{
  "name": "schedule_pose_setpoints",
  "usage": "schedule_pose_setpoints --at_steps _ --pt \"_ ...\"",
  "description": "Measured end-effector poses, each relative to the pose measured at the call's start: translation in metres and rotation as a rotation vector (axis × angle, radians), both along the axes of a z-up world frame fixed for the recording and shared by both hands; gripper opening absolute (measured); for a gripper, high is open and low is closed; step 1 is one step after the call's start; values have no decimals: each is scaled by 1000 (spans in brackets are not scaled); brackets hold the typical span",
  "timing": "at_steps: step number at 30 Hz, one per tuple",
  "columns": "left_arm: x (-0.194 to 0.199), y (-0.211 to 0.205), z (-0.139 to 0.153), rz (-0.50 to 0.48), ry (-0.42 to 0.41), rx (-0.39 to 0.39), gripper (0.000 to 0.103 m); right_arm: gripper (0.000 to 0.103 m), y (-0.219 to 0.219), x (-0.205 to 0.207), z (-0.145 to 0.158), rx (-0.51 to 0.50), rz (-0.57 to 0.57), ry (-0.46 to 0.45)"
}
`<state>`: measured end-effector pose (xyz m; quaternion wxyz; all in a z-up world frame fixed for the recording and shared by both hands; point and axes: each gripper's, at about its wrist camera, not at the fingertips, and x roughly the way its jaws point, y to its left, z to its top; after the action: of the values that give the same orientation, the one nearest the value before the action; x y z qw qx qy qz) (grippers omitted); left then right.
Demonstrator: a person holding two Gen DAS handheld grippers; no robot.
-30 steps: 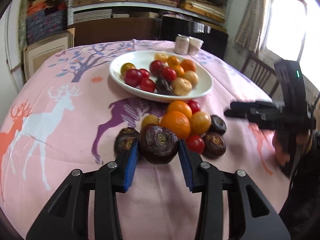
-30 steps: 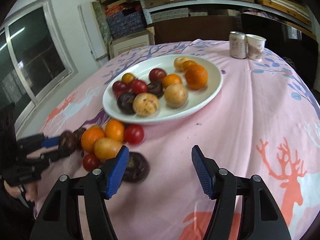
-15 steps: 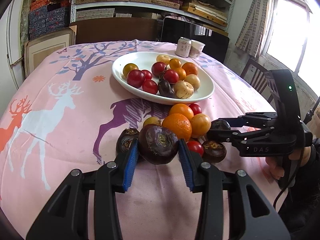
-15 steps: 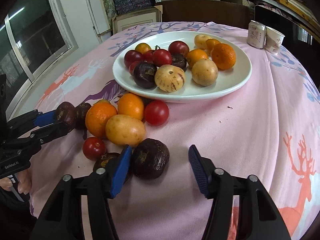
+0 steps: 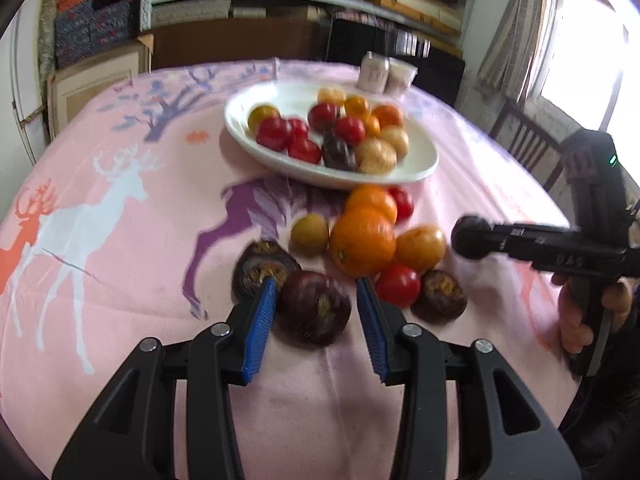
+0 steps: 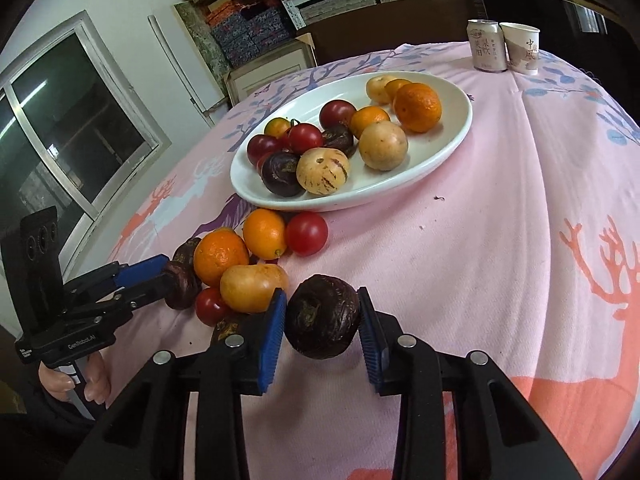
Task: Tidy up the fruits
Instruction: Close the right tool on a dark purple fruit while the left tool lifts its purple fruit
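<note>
Right gripper (image 6: 322,322) is closing on a dark purple wrinkled passion fruit (image 6: 322,316), pads touching; squeezing gently, lifting straight. Left gripper (image 5: 316,312) is opening off another.

One plate (image 6: 436,156), one can (image 6: 486,46), one cup (image 6: 520,48). Off the plate: two oranges (image 6: 221,258), two red tomatoes (image 6: 306,234), four dark fruits (image 6: 322,316), two yellow fruits (image 6: 254,288).
</note>
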<state>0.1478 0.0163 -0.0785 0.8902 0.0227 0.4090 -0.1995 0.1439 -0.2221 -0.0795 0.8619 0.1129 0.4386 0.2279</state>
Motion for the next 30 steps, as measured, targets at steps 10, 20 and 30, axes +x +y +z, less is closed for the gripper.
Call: schedule_pose_setpoints --at_steps 10,20,30 --pt "-16 -34 -10 -56 -45 228 38 36 -3 2 -2 17 5 16" --pt "-30 -45 -12 -130 -32 218 41 36 -6 1 -3 31 8 14" --pt "-19 -58 -15 -127 -41 289 46 52 -9 -8 0 -67 -28 -9"
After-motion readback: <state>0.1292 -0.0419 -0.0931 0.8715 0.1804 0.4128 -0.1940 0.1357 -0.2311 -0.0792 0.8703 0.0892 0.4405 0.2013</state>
